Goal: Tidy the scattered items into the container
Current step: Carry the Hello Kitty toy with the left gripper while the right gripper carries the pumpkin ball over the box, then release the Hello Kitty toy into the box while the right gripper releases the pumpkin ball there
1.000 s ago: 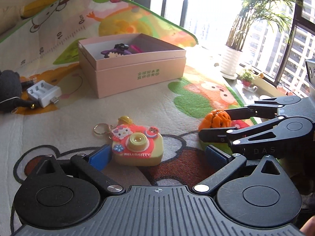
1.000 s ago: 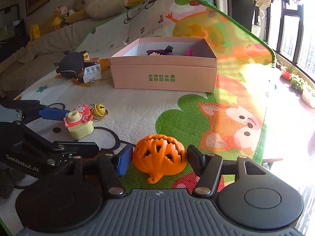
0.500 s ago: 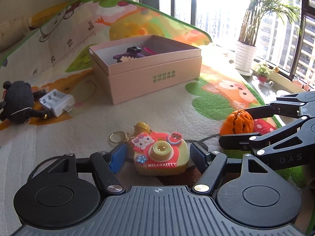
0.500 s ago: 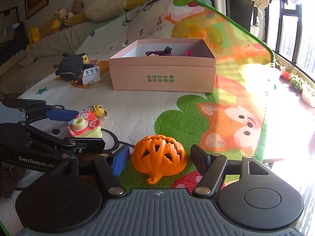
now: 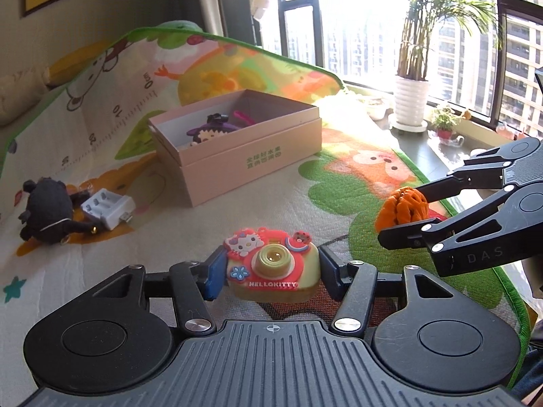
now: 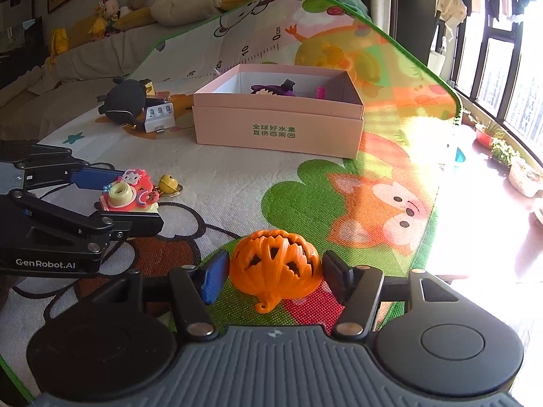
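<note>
Up close in the left wrist view, the left claw [image 5: 272, 276] was closing, its pads pressed on both sides of the toy camera [image 5: 272, 273], which it held clear of the play mat [image 5: 217, 224]. Beyond it sat the open pink box [image 5: 251, 159] with a purple toy [image 5: 207, 132] inside. To the left lay a black plush [image 5: 47, 213] touching a white charger [image 5: 108, 210]. At the right, the right claw [image 5: 405, 208] held the orange pumpkin [image 5: 404, 205].

Seen from the right wrist view, the right claw [image 6: 275, 273] was closing too, with the pumpkin [image 6: 275, 266] gripped between its pads above the mat [image 6: 254, 183]. The left claw [image 6: 127, 198] carried the camera [image 6: 130, 195] at the left, a bell keyring [image 6: 169, 183] hanging just beside it. The box [image 6: 278, 129] stood farther back.
</note>
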Action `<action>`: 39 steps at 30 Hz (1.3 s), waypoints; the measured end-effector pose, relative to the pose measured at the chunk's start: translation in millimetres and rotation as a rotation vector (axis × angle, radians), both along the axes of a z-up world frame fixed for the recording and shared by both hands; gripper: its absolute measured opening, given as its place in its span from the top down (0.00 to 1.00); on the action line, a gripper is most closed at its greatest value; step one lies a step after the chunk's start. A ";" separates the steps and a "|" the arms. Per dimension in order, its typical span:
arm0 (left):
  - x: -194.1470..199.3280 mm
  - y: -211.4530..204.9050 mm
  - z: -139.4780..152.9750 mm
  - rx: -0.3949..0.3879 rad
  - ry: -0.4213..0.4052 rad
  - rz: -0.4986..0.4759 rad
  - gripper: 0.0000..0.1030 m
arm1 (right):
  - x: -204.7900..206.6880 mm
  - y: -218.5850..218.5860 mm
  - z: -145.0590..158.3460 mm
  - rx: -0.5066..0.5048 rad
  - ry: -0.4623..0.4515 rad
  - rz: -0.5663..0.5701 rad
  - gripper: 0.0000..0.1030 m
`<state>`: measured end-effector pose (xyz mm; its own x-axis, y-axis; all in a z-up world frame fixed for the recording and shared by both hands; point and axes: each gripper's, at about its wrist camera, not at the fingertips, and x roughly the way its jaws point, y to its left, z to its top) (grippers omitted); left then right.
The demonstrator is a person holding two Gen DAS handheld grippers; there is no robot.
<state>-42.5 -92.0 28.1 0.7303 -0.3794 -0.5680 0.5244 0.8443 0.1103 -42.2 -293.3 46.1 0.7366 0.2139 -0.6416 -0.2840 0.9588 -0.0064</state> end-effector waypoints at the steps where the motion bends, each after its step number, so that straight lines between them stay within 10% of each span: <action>1: -0.9 0.1 4.0 0.002 -0.012 -0.003 0.41 | -1.6 -1.2 3.9 0.006 -0.005 0.003 0.41; 14: 42.2 -1.6 69.1 0.016 -0.229 0.000 0.41 | 11.9 -25.5 57.6 0.051 -0.072 0.021 0.41; 23: 132.8 -18.3 92.1 -0.046 -0.348 -0.013 0.41 | 110.3 -36.1 120.0 0.166 -0.123 -0.023 0.41; 29: 191.3 -5.4 66.8 -0.163 -0.170 -0.010 0.14 | 213.8 -22.8 124.1 0.254 -0.036 -0.068 0.35; 39: 128.5 65.0 17.7 0.010 -0.149 0.109 0.03 | 235.8 -8.4 93.5 0.213 0.038 -0.134 0.32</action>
